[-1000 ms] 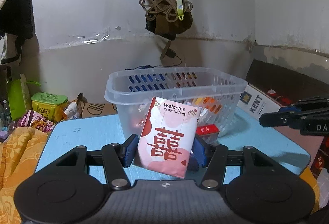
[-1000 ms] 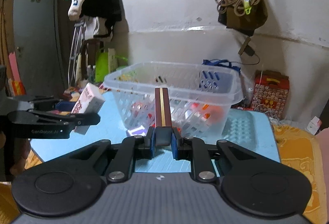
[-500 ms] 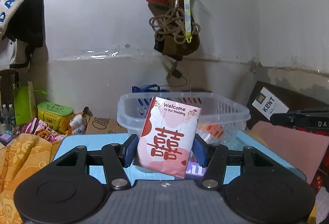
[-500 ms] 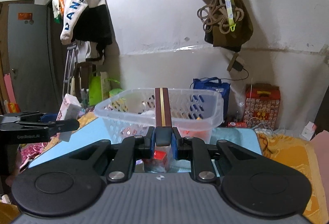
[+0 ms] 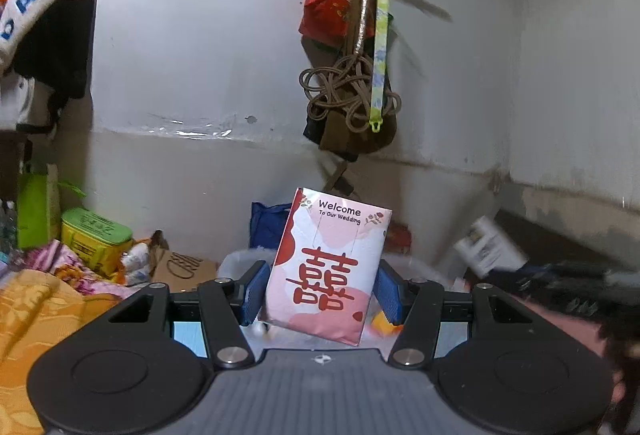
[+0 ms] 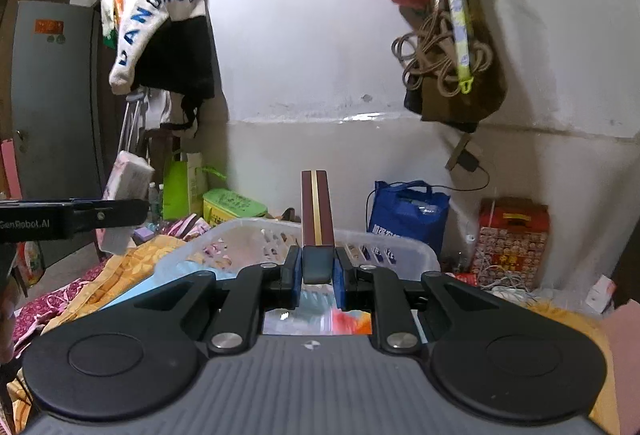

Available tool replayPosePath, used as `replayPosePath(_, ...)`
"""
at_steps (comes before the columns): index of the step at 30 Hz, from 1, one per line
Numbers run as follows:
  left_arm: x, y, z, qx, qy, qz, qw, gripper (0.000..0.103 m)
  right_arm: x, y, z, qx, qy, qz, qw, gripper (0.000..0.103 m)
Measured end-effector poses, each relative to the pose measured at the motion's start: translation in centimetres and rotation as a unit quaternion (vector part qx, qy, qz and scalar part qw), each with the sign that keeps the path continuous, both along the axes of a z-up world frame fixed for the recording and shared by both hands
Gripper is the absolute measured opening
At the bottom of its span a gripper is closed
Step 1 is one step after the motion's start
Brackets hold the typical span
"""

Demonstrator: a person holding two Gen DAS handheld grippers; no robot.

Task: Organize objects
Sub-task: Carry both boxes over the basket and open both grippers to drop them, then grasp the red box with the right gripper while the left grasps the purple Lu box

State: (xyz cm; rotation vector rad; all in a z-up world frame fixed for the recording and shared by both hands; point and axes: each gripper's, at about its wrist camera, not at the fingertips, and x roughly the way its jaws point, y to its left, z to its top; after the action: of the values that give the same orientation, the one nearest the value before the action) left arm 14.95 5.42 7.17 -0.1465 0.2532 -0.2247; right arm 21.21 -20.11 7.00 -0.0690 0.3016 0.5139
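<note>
My left gripper is shut on a pink and white wedding card packet with red characters, held upright and high. The clear plastic basket lies low behind it, mostly hidden. My right gripper is shut on a slim maroon box with a gold stripe, held upright above the basket, which holds several small items. The left gripper with the packet also shows at the left of the right wrist view.
The blue table shows between the fingers. An orange blanket and green tin lie left. A blue bag and red box stand by the wall. Bags and rope hang above.
Both grippers have risen and tilted up with their loads still held. The basket has dropped low in both views. More wall and window show.
</note>
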Motion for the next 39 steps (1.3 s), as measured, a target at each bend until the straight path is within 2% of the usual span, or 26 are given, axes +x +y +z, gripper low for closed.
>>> replayPosePath(4,4.9,-1.6,0.2,0.003,0.041,0.003,0.9992,0.060,4.5,1.4,-1.0,-0.014,0.046,-0.016,0.999,0.018)
replayPosePath(7,7.3,-1.8,-0.6,0.000,0.064,0.013,0.9979,0.060,5.8,1.7,-2.4,-0.026,0.063,-0.017,0.998,0.018)
replayPosePath(8,7.8,-1.9,-0.9,0.003,0.066,0.018,0.9977,0.060,6.0,1.6,-2.6,-0.024,0.065,-0.014,0.998,0.019)
replayPosePath(9,8.2,-1.9,-1.4,0.004,0.069,0.020,0.9974,0.060,6.1,1.5,-2.8,-0.021,0.060,-0.012,0.998,0.025)
replayPosePath(10,8.8,-1.9,-1.8,0.002,0.075,0.021,0.9970,0.062,6.0,1.4,-2.9,-0.017,0.050,-0.018,0.998,0.055)
replayPosePath(11,9.3,-2.0,-2.2,0.006,0.077,0.028,0.9966,0.075,5.9,1.3,-3.0,-0.013,0.039,-0.032,0.999,0.096)
replayPosePath(12,9.7,-2.2,-2.4,0.014,0.078,0.039,0.9961,0.088,5.7,1.2,-2.9,-0.008,0.027,-0.049,0.998,0.103)
replayPosePath(13,9.8,-2.3,-2.7,0.023,0.076,0.043,0.9959,0.102,5.1,1.0,-2.8,0.001,0.004,-0.066,0.998,0.103)
replayPosePath(17,7.7,-2.1,-2.7,0.029,0.054,0.036,0.9975,0.103,1.2,-0.8,-1.9,0.033,-0.026,-0.084,0.996,0.103)
replayPosePath(19,5.0,-2.2,-2.4,0.037,0.027,0.039,0.9982,0.103,-0.9,-1.4,-1.7,0.041,-0.023,-0.084,0.995,0.103)
replayPosePath(23,-1.0,-3.5,-5.0,0.056,0.007,-0.010,0.9984,0.103,-5.0,-3.2,-2.6,0.055,-0.025,-0.076,0.995,0.103)
replayPosePath(25,-2.4,-5.2,-7.6,0.096,0.028,-0.025,0.9946,0.103,-5.7,-3.8,-3.5,0.065,-0.021,-0.085,0.994,0.103)
replayPosePath(28,-1.9,-6.9,-10.2,0.148,0.066,-0.022,0.9865,0.103,-5.0,-4.1,-4.6,0.076,0.006,-0.095,0.993,0.103)
replayPosePath(33,0.0,-6.2,-11.6,0.115,0.108,-0.037,0.9867,0.102,-3.5,-4.1,-6.1,0.063,0.066,-0.088,0.992,0.103)
replayPosePath(37,0.5,-6.9,-12.9,0.149,0.107,-0.027,0.9826,0.099,-3.0,-3.7,-6.8,0.061,0.095,-0.085,0.990,0.103)
replayPosePath(39,1.1,-6.9,-13.6,0.144,0.118,-0.025,0.9821,0.096,-3.0,-3.4,-7.1,0.063,0.102,-0.082,0.989,0.103)
